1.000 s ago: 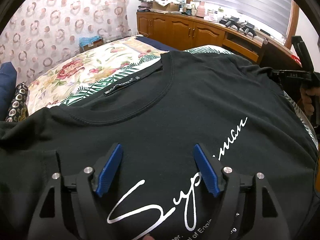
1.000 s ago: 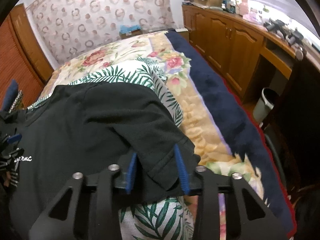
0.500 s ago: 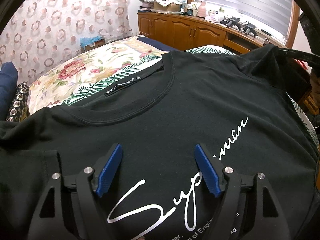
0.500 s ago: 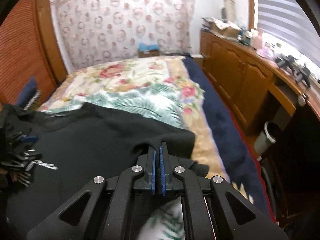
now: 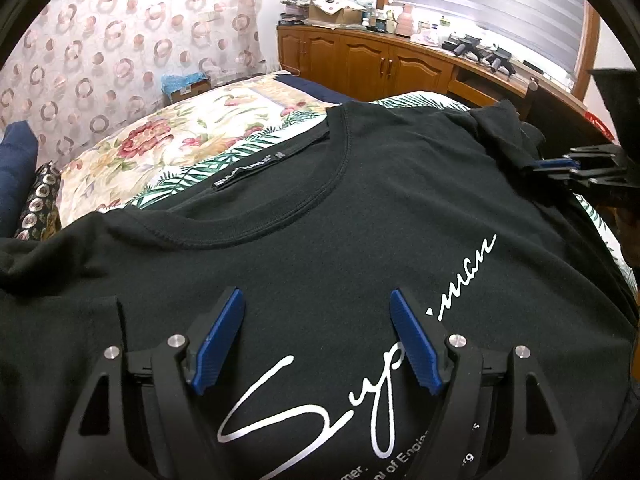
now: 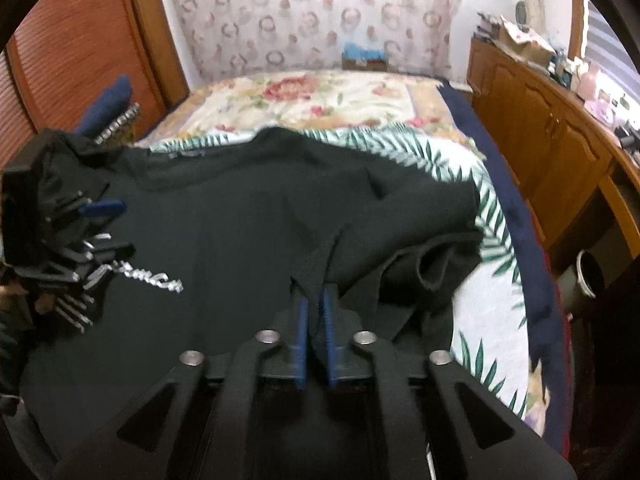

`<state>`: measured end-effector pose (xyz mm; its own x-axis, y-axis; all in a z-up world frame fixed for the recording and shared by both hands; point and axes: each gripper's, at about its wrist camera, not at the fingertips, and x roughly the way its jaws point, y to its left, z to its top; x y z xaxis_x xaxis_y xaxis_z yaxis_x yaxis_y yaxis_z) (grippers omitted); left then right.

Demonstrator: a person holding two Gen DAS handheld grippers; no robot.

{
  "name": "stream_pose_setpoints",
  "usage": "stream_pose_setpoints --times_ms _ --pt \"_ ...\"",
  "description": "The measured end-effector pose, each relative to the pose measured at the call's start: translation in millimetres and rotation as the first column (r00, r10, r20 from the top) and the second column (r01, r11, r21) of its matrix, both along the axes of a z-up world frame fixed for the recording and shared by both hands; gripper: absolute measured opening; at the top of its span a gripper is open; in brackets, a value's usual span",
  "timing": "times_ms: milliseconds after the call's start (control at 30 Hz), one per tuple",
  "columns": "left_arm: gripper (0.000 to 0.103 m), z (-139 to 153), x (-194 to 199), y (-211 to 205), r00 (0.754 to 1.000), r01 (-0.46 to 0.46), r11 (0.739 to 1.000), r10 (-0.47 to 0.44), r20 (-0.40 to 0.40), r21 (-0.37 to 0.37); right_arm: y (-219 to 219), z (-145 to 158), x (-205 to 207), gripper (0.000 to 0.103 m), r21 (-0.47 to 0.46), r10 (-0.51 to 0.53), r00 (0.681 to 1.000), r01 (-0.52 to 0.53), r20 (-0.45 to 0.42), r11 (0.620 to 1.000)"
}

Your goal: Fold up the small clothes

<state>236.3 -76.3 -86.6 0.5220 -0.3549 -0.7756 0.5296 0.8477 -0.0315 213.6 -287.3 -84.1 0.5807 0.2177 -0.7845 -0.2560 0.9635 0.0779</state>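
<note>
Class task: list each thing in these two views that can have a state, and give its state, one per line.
Black cotton T-shirt with white script print: spread flat on bed, front up.
T-shirt's right sleeve: pinched, lifted.
Left claw: open, above the chest.
Right claw: shut on sleeve.
Wooden cabinet doors: closed.
</note>
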Motion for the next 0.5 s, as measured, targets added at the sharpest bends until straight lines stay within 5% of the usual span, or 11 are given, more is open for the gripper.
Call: stream_pose_setpoints --times_ms 133,200,367,500 --pt "0.076 13 -3 7 0.999 -0.023 0.999 0.024 0.022 -0.034 -7 8 -9 0.026 -0.011 -0.014 1.0 0.014 0.007 1.0" --pt "0.076 26 -8 12 0.997 -0.036 0.998 0.039 0.06 -0.06 -15 17 -14 0.044 -0.021 -0.033 0.999 0.033 0.026 0.999" --pt "0.076 44 -16 22 0.993 -0.047 0.992 0.059 0.103 -0.119 -40 42 -17 0.048 -0.02 -0.113 0.988 0.115 0.101 0.993" --pt "0.076 47 -17 29 0.992 -0.048 0.989 0.064 0.11 -0.142 -60 38 8 0.048 0.008 -0.202 0.976 0.202 0.082 0.979"
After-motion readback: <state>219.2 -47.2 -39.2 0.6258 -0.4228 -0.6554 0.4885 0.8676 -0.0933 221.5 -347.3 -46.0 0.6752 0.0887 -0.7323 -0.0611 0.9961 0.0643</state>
